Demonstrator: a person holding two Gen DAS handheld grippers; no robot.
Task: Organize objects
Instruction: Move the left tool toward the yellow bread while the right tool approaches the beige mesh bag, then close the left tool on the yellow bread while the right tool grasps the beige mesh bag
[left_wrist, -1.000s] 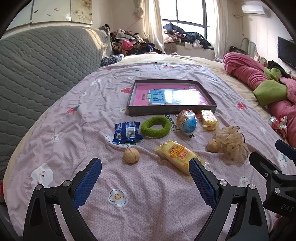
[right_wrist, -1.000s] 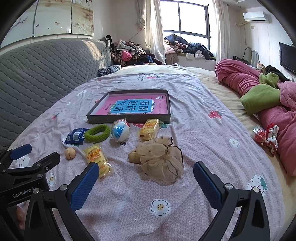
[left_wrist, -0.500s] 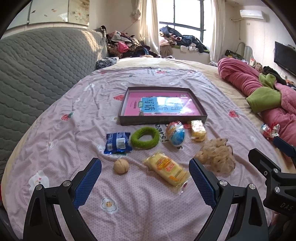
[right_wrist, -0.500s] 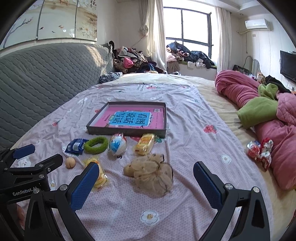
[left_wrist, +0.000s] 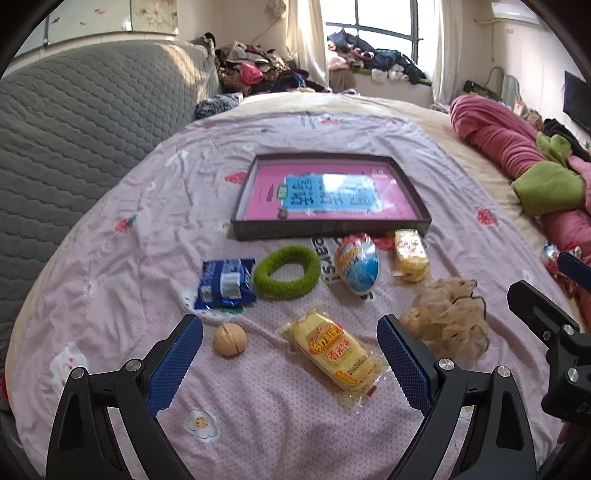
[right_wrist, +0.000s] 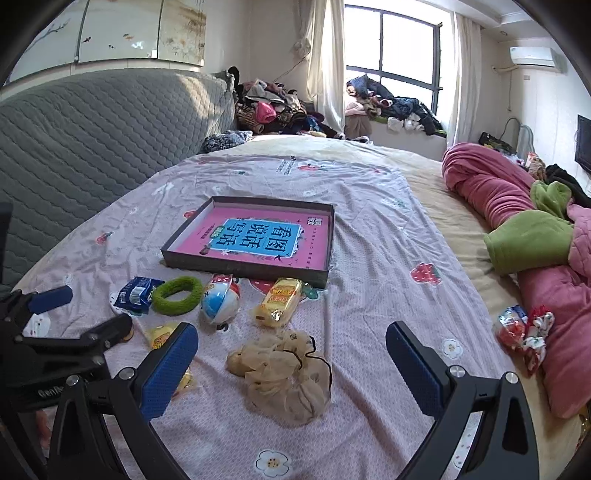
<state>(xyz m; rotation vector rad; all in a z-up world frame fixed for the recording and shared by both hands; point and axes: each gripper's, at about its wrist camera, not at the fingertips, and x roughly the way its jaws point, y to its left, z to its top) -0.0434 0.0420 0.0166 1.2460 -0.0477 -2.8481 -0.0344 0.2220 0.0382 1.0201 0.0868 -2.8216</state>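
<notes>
Bedspread (left_wrist: 110, 258), pale pink with small flowers and strawberries, covers a wide bed and serves as the work surface. A shallow dark tray (left_wrist: 328, 230) with a pink and blue printed floor sits near the middle, with nothing in it. Scattered on the cloth in front of it lie a blue snack packet (left_wrist: 225, 283), a fuzzy green ring (left_wrist: 286, 271), a blue and white egg-shaped toy (left_wrist: 357, 262), a small yellow snack packet (left_wrist: 409, 250), a walnut (left_wrist: 229, 339), a long yellow snack bar (left_wrist: 338, 350) and a crumpled beige mesh bag (right_wrist: 286, 373).

The left gripper (left_wrist: 290, 363) hovers low over the cloth, its blue-padded jaws spread wide and holding nothing — the long yellow snack bar lies between them, a little ahead, and the walnut sits just inside the left pad. The right gripper (right_wrist: 291, 373) is likewise wide open and empty, with the mesh bag lying between its jaws, just ahead.

Likely trouble from here: the snack bar lies at a slant, so jaws closing across it could pinch only the slick wrapper edge and let it slip. Pads coming down too low could catch and drag the soft, wrinkled cloth. The walnut is round and could roll off if nudged. The limp mesh bag may be grabbed by a loose fold only and sag or snag.
</notes>
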